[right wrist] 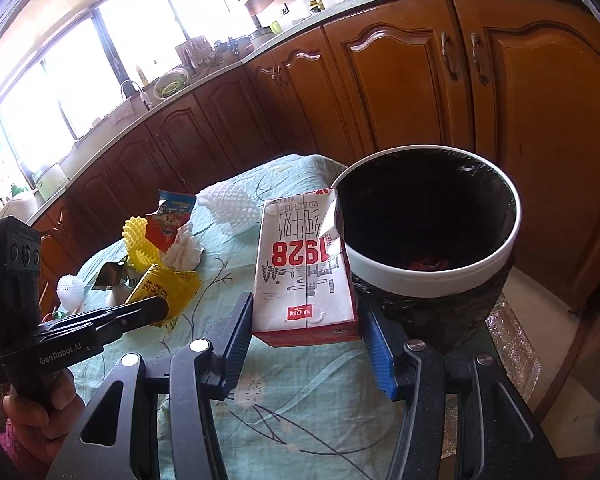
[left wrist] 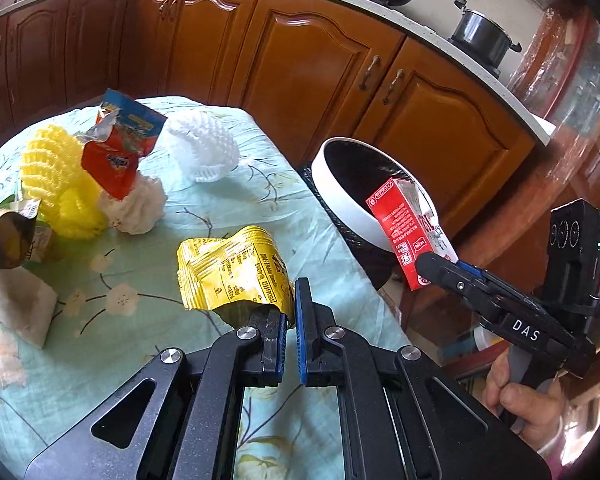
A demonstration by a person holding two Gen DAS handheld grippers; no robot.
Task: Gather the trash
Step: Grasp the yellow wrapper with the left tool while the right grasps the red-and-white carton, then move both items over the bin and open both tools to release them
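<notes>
My left gripper (left wrist: pixel 290 304) is shut on the edge of a crumpled yellow wrapper (left wrist: pixel 232 268), held just above the table's floral cloth (left wrist: pixel 148 360). In the right wrist view the same gripper (right wrist: pixel 160 308) shows at the left with the yellow wrapper (right wrist: pixel 162 286). My right gripper (right wrist: pixel 308 326) is shut on a red and white milk carton (right wrist: pixel 304 264), which it holds beside a round bin with a white rim (right wrist: pixel 432 276) and black liner. From the left wrist view, the right gripper (left wrist: pixel 432 266) holds the carton (left wrist: pixel 408 232) against the bin's rim (left wrist: pixel 340 196).
More trash lies on the cloth: a yellow foam net (left wrist: pixel 56 176), a white foam net (left wrist: pixel 204 144), a red and blue snack bag (left wrist: pixel 120 148), crumpled tissue (left wrist: pixel 136 208), a dark wrapper (left wrist: pixel 8 240) and a white napkin (left wrist: pixel 20 304). Wooden cabinets (left wrist: pixel 308 52) stand behind.
</notes>
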